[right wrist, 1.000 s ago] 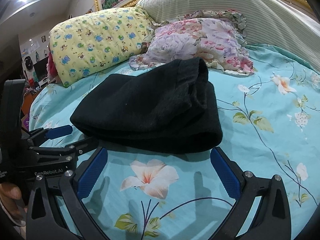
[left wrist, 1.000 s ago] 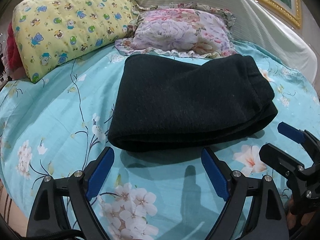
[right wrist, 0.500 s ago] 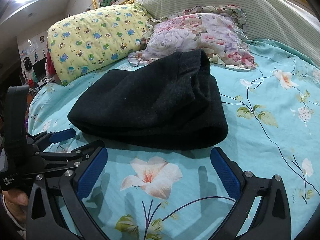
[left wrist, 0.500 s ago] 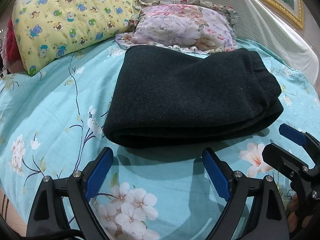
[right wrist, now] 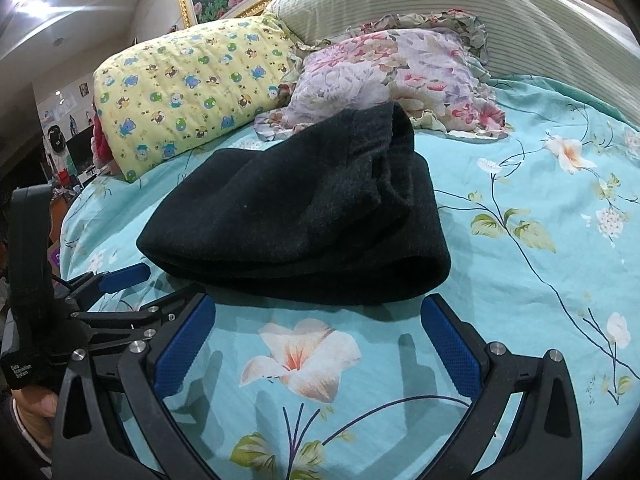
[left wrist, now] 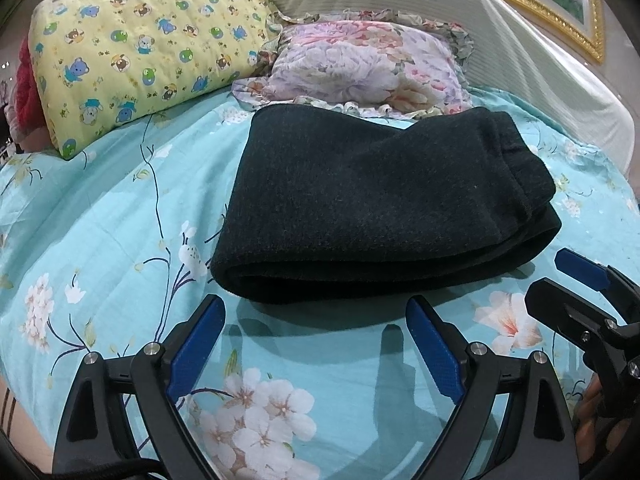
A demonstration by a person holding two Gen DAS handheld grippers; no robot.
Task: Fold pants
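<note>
The black pants (left wrist: 376, 204) lie folded in a thick flat bundle on the turquoise floral bedspread (left wrist: 112, 220). They also show in the right wrist view (right wrist: 304, 216). My left gripper (left wrist: 316, 320) is open and empty, just short of the bundle's near folded edge. My right gripper (right wrist: 320, 320) is open and empty, just short of the bundle's near right corner. Each gripper shows at the edge of the other's view, side by side.
A yellow bear-print pillow (left wrist: 136, 48) and a floral ruffled pillow (left wrist: 368, 68) lie behind the pants. A striped white headboard cushion (left wrist: 460, 20) curves around the back. A gold picture frame (left wrist: 560, 8) hangs above it.
Both grippers stay open and empty. The left view has shifted slightly, with the pants now sitting a little lower and farther right in it. The right view has shifted a little too.
</note>
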